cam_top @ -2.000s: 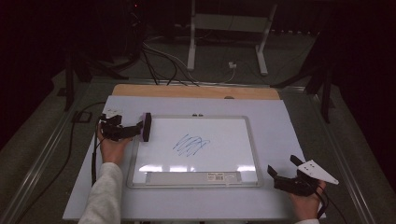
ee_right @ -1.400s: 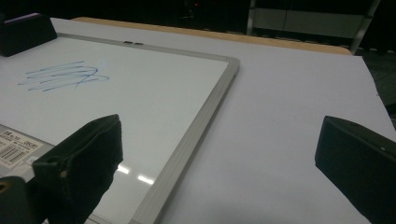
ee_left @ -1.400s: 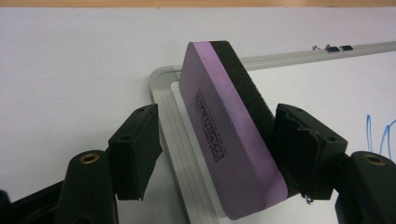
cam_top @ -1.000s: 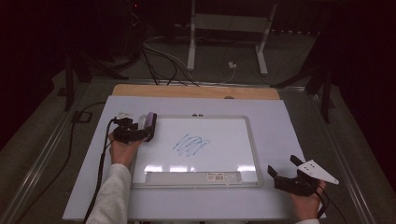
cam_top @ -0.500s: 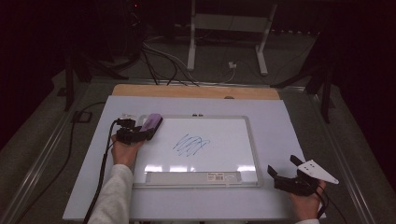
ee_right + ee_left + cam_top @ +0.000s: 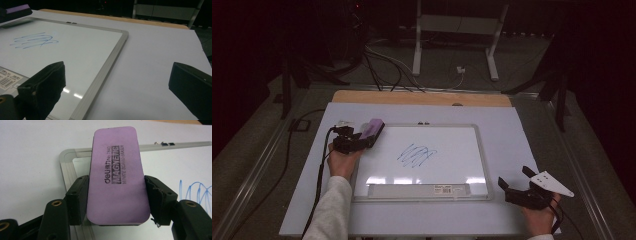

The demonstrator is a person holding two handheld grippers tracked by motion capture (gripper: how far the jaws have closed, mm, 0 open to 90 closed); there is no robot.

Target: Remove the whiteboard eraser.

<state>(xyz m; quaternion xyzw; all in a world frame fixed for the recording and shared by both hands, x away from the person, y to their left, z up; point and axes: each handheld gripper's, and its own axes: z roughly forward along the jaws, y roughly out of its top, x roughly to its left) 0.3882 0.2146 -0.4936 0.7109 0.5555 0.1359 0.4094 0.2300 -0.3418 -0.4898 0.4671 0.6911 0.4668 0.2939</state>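
Holding a purple eraser (image 6: 116, 173) by its two long sides, the left gripper (image 6: 354, 141) sits at the upper left corner of the whiteboard (image 6: 452, 136). In the left gripper view its fingers (image 6: 77, 200) pinch the eraser firmly, printed face up (the lettering reads "MAGNETIC WHITE BOARD ERASER"). The eraser's front end reaches over the board's metal frame; whether its felt underside touches the writing surface cannot be told from these views.

The blue scribble (image 6: 416, 154) lies near the middle of the whiteboard, well apart from the eraser and to its right. No part of it appears smudged or wiped.

The right gripper (image 6: 521, 187) rests on the desk (image 6: 512, 125) off the board's lower right corner, fingers (image 6: 42, 87) spread wide and holding nothing.

Assessment: the step in hand is carrying the eraser to the mark; wiping itself is not yet begun.

Next move, as judged: bring the eraser across the board toward the scribble, lower it until the felt lies flat on the surface, then sweep over the blue lines with steady pressure. The grip should hold square so the eraser does not twist between the fingers. The board lies loose on the desk and may slide under the strokes; the idle right gripper could brace its frame.
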